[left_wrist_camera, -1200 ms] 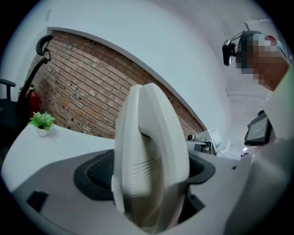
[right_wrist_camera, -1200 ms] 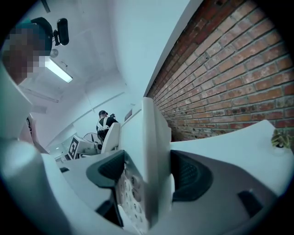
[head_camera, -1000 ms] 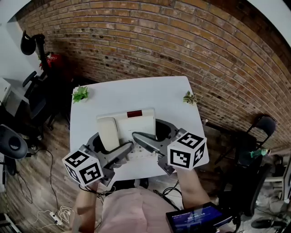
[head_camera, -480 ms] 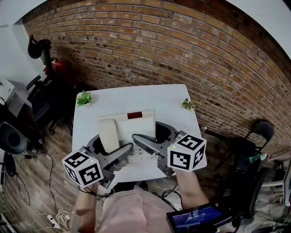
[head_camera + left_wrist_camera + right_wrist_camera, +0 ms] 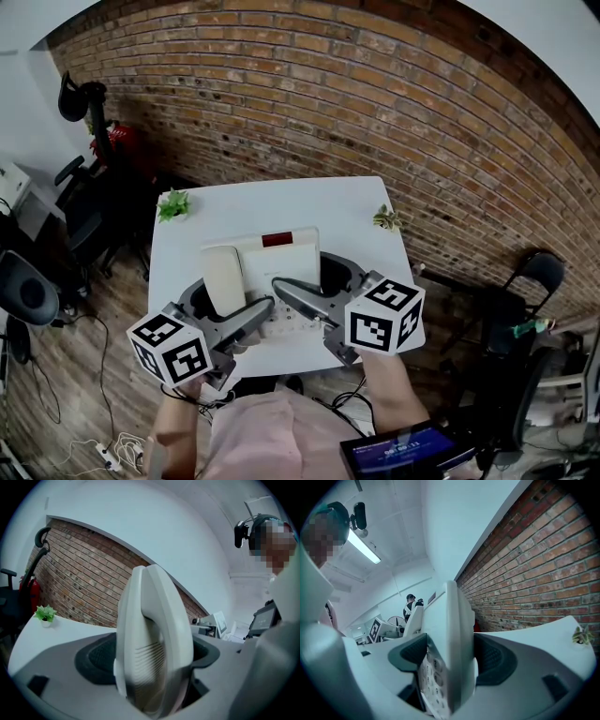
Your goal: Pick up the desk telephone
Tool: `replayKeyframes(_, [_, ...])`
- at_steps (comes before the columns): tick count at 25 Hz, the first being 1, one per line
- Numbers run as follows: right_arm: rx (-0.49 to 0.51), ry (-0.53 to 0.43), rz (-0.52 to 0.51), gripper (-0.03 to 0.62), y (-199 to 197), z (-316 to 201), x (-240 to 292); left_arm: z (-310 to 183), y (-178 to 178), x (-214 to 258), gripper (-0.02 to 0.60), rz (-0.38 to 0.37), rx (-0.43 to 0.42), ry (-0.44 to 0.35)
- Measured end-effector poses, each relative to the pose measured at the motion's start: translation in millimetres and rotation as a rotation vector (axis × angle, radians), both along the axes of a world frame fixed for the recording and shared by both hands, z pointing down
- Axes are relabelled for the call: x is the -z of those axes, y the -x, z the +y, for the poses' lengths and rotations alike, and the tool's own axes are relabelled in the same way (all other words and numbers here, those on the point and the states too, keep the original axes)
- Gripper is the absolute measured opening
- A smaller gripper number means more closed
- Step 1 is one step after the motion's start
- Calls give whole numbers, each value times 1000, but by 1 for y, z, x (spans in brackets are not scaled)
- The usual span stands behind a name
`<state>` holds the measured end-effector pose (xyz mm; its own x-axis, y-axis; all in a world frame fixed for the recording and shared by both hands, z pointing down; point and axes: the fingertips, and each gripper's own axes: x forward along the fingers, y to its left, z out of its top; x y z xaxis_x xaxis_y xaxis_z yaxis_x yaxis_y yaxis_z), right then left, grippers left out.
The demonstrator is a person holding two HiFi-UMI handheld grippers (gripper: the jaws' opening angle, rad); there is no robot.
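Lift step: desk telephone [image 5: 265, 269] gripped
Left gripper [image 5: 230, 298] clamps its 9 o'clock side, right gripper [image 5: 319, 279] its 3 o'clock; I should raise both evenly.

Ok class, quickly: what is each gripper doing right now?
Left gripper: closed on the white plastic desk telephone.
Right gripper: closed on the same telephone's other side.

A white table [image 5: 281, 199] stands before the brick wall [image 5: 328, 103], a small green plant [image 5: 174, 202] at its far left corner, another [image 5: 385, 218] far right; office chairs [image 5: 28, 292] left, folding chair [image 5: 541, 270] right
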<state>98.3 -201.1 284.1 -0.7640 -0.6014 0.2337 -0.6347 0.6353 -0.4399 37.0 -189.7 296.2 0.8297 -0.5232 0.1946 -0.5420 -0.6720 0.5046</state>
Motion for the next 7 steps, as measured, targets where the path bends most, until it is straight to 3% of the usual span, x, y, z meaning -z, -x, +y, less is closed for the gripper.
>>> replayKeyframes(7, [0,0,6,316,-1,0,-2,0,-2,-3,448,0,-2,8])
